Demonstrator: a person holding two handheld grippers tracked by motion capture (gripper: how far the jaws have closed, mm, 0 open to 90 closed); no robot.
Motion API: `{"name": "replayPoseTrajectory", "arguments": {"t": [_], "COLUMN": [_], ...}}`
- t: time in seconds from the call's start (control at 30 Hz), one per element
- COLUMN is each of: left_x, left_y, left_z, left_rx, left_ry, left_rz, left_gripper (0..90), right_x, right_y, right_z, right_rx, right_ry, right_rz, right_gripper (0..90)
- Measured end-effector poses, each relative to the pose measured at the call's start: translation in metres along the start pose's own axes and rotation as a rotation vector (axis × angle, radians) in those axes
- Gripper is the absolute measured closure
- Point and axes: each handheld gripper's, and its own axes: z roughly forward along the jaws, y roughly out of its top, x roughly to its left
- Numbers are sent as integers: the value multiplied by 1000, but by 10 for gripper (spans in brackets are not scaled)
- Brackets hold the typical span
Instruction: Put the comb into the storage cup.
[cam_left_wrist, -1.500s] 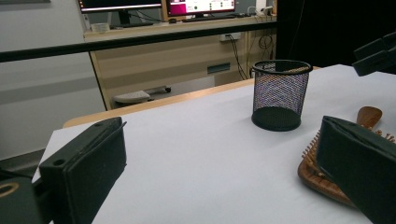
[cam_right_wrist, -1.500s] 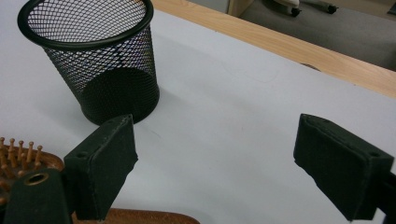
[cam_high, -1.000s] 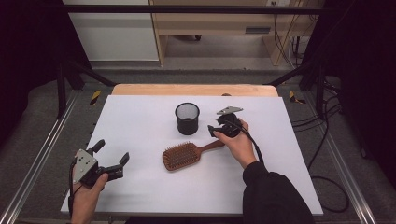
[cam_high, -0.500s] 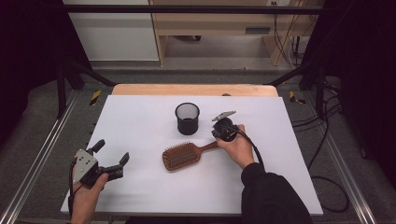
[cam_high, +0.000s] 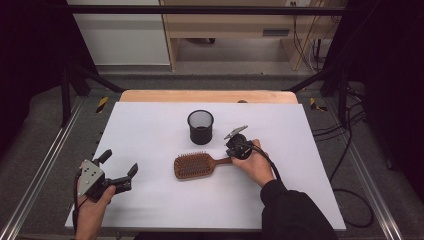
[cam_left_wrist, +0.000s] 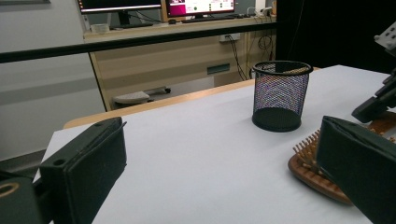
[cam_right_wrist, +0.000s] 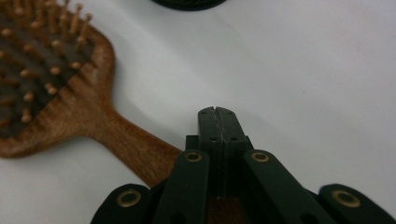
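while the left hand-held gripper (cam_high: 120, 172) rests near the front left corner of the surface (cam_high: 150, 130) with its 2 jaws spread well apart and nothing between them, the right hand-held gripper (cam_high: 234, 145) sits over the handle of the wooden hairbrush (cam_high: 197, 165). its own view shows the 2 jaws pressed flat together, tip to tip, with no gap and nothing between them, and the brush handle (cam_right_wrist: 126, 140) runs beneath the linkage; whether they touch the wood cannot be told. the jaws have just been closing.

the hairbrush lies bristles up near the middle of the surface, head toward the left, handle toward the right hand (cam_high: 255, 167). a black mesh cup (cam_high: 200, 126) stands upright just behind it, apart from the brush; in the left gripper view the cup (cam_left_wrist: 280, 95) rises beyond the brush head (cam_left_wrist: 317, 163).

the surface is a white sheet laid on a table whose pale wooden edge (cam_high: 205, 96) shows along the far side. metal rails (cam_high: 45, 170) run along both sides over grey flooring. behind stand a light wooden desk (cam_high: 240, 25) and a white cabinet (cam_high: 125, 40), with cables (cam_high: 305, 35) hanging at the right; the left gripper view shows 2 monitors (cam_left_wrist: 159, 5) on that desk. dark curtains close off both sides of the room.
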Motion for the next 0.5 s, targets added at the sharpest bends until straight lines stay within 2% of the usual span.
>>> {"name": "replayPoseTrajectory", "arguments": {"t": [0.5], "left_x": [-1], "left_y": [0], "left_z": [0], "left_rx": [5], "left_ry": [-1], "left_rz": [4], "left_gripper": [19], "right_x": [23], "right_y": [-25], "right_z": [-27], "right_rx": [19], "right_ry": [59], "right_rz": [-18], "right_gripper": [900]}}
